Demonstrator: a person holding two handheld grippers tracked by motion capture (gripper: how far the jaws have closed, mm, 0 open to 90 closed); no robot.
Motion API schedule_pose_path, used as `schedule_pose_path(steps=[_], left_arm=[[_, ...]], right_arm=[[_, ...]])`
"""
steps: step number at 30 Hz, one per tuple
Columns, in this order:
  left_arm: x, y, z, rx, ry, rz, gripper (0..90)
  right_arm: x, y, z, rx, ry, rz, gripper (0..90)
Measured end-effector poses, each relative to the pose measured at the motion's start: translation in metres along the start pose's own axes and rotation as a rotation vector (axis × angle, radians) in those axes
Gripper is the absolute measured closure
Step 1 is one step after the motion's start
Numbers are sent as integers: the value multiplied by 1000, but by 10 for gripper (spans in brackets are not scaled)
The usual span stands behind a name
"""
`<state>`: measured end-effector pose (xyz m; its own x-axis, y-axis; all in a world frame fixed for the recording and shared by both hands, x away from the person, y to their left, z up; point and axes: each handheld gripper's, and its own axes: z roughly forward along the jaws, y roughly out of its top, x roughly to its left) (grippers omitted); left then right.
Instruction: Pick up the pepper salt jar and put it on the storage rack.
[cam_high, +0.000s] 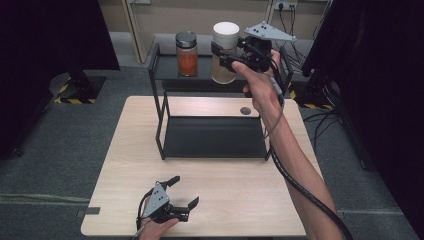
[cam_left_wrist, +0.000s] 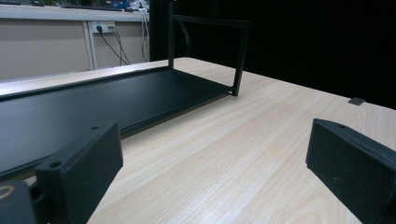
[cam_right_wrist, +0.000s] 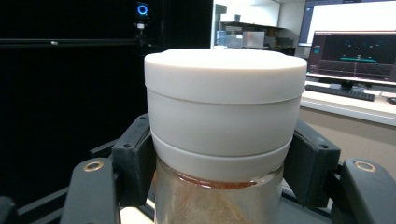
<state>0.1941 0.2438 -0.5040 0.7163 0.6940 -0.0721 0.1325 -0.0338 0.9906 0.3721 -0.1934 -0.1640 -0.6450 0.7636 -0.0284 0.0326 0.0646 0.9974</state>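
Note:
A clear jar (cam_high: 226, 32) with a white lid and brownish powder inside is at the top shelf (cam_high: 167, 67) of a black metal rack, at the back right. My right gripper (cam_high: 220, 55) is shut on it just below the lid, coming in from the right. The right gripper view shows the jar (cam_right_wrist: 224, 107) up close, both pads pressing its sides. I cannot tell whether its base touches the shelf. My left gripper (cam_high: 184, 191) rests open on the wooden table (cam_high: 240, 190) near the front edge. Nothing lies between the jaws of this gripper (cam_left_wrist: 219, 168).
A second jar (cam_high: 187, 55) with a metal lid and orange contents stands on the top shelf, left of the held one. The rack's lower shelf (cam_high: 215, 137) is bare. A dark round grommet (cam_high: 245, 110) sits in the table behind the rack. Black screens flank the table.

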Motion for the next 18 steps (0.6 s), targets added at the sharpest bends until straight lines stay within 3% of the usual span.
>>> schedule_pose_path(steps=[18], left_arm=[[0,0,0,-4,-5,-1,32]], right_arm=[[-3,-4,22,6,-75,3,352]])
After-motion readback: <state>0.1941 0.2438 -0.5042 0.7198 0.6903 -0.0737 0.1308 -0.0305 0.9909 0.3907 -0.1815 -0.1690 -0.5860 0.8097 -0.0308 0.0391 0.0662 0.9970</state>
